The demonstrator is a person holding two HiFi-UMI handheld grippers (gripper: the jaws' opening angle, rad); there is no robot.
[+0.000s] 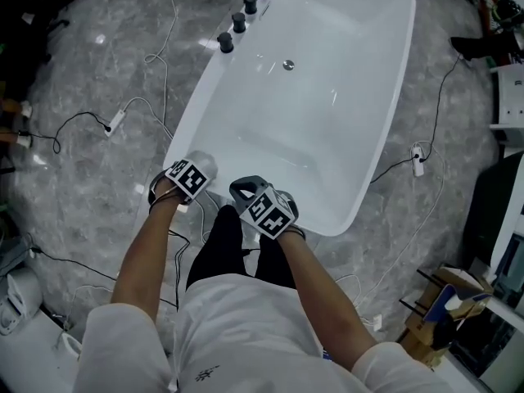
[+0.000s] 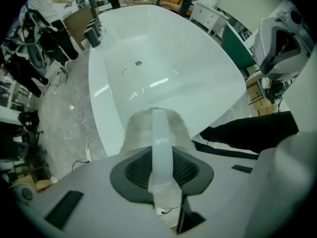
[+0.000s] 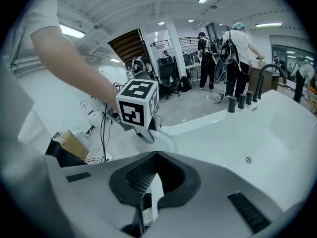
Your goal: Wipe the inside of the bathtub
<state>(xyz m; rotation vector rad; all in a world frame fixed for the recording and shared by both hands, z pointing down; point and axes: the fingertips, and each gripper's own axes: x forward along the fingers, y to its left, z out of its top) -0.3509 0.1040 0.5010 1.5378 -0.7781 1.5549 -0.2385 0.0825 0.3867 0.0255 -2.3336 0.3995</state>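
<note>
Pinching a pale fluffy cloth (image 2: pixel 136 133) in the left gripper (image 2: pixel 159 117) at the near rim of the white bathtub (image 1: pixel 385 142), apparently poised to reach down inside. Holding the right gripper (image 1: pixel 250 191) just beside, jaws pressed together on nothing, likely spare for now.

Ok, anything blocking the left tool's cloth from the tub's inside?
Nothing visible. The left tool holds the pale fluffy cloth at the near rim of the white glossy bathtub; the basin ahead lies bare to the round metal drain.
</note>
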